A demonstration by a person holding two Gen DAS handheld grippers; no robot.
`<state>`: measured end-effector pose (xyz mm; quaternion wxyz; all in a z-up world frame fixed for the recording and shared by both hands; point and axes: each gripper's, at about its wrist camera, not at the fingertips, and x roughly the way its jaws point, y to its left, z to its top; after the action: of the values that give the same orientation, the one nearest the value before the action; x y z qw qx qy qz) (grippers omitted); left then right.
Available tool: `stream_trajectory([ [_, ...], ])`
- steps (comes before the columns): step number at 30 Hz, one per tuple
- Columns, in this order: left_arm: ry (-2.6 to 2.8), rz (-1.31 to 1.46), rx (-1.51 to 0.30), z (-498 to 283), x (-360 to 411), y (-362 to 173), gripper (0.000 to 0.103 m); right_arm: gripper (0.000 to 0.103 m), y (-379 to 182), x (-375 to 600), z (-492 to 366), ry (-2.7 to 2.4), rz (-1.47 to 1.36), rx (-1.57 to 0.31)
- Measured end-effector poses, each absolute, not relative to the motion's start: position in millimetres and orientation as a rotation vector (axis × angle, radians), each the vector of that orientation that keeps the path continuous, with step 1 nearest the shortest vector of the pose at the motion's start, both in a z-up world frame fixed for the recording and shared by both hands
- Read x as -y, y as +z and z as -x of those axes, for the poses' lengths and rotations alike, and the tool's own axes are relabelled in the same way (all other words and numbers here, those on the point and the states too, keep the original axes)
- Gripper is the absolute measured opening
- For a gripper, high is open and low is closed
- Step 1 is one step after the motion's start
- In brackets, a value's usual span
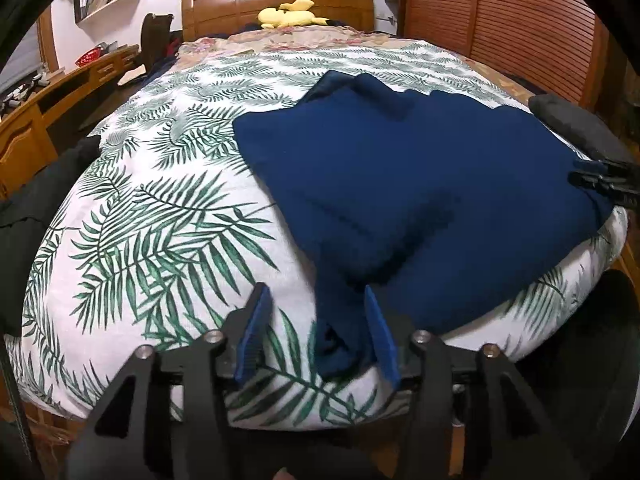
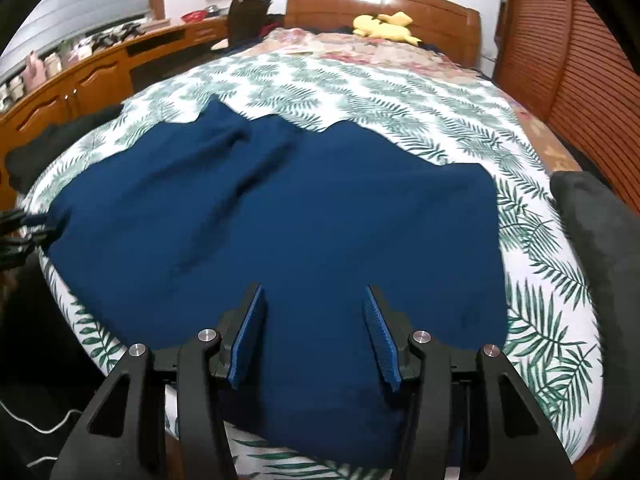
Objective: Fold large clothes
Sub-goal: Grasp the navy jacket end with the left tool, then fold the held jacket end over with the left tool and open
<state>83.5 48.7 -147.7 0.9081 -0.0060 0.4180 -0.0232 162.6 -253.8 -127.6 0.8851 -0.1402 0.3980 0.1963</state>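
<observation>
A large navy garment (image 1: 400,184) lies partly folded on the leaf-print bed cover (image 1: 160,220), towards the bed's near right side. A narrow end of it trails down over the bed's near edge between the fingers of my left gripper (image 1: 315,292), close to the right pad; the jaws stand apart and do not pinch it. In the right wrist view the same garment (image 2: 280,220) spreads wide, and my right gripper (image 2: 313,290) hovers open over its near edge with the fabric lying flat beneath. Each gripper shows at the other view's side edge.
A dark grey cloth (image 2: 592,240) lies at the bed's right edge and a black garment (image 1: 40,200) at its left edge. A yellow plush toy (image 1: 288,16) rests by the wooden headboard. A wooden desk (image 1: 60,92) runs along the left, louvred doors (image 1: 500,12) on the right.
</observation>
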Motion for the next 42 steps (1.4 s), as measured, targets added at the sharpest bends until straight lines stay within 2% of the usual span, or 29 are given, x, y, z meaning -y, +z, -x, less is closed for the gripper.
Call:
stream_trajectory([
  [4, -0.022, 0.009, -0.862, -91, -54, -150, 0.068, 0.053, -130, 253, -161, 0.403, 0.291, -0.824],
  [8, 0.034, -0.007, -0.857, -100, -61, -154, 0.096, 0.054, -129, 257, -162, 0.413, 0.263, -0.835],
  [17, 0.029, 0.012, -0.846, -98, -66, -155, 0.097, 0.058, -131, 259, -159, 0.408, 0.269, -0.833],
  [19, 0.012, 0.019, -0.841, -94, -65, -152, 0.092, 0.059, -132, 258, -159, 0.407, 0.27, -0.835],
  [22, -0.044, 0.04, -0.841, -89, -62, -148, 0.069, 0.06, -135, 258, -159, 0.407, 0.275, -0.835],
  [24, -0.095, 0.055, -0.848, -88, -57, -146, 0.04, 0.061, -136, 258, -160, 0.408, 0.27, -0.835],
  [25, -0.12, 0.06, -0.853, -88, -55, -146, 0.031, 0.061, -137, 259, -160, 0.409, 0.266, -0.834],
  [26, -0.155, 0.078, -0.862, -89, -53, -145, 0.014, 0.061, -137, 259, -159, 0.41, 0.262, -0.833],
  [29, -0.159, 0.072, -0.854, -91, -47, -137, 0.004, 0.062, -137, 260, -158, 0.416, 0.257, -0.83],
  [35, -0.18, 0.009, -0.722, -102, -21, -67, 0.002, 0.062, -131, 276, -154, 0.424, 0.238, -0.823],
  [42, -0.34, -0.15, -0.606, -147, 88, 12, 0.0, 0.062, -113, 327, -142, 0.384, 0.163, -0.783],
])
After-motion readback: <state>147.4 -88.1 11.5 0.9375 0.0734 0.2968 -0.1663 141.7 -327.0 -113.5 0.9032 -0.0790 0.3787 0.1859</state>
